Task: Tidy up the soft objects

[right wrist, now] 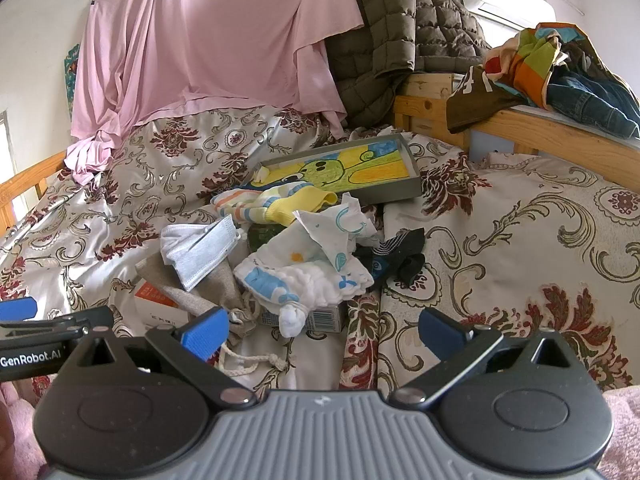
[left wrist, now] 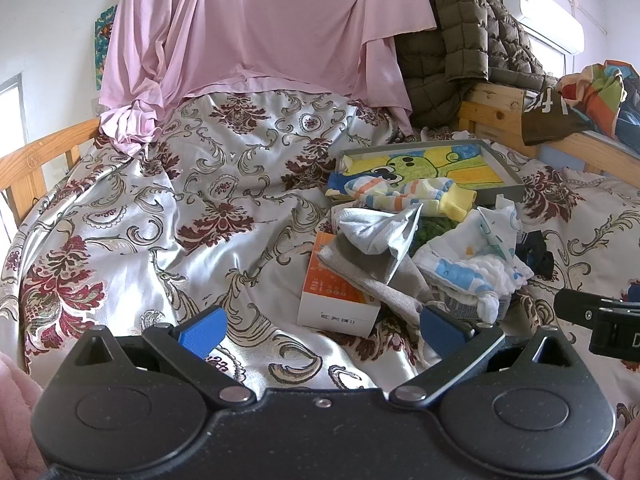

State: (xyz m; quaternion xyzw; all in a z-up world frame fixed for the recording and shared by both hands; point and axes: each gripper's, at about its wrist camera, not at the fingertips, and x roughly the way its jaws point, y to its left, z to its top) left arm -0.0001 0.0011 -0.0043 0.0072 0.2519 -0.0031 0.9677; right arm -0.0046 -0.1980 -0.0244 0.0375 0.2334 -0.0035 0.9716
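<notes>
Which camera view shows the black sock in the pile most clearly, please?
The right wrist view shows it best: the black sock lies open on the bedspread, right of the white printed cloth, with nothing over it. In the left wrist view only a small dark part shows behind that cloth.

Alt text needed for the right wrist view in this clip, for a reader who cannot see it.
The open right gripper hovers over a floral satin bedspread, facing a jumble of soft items: a face mask, a printed white cloth, striped socks and dark socks. Behind lies a grey tray holding a drawing; a pink sheet hangs beyond.
</notes>
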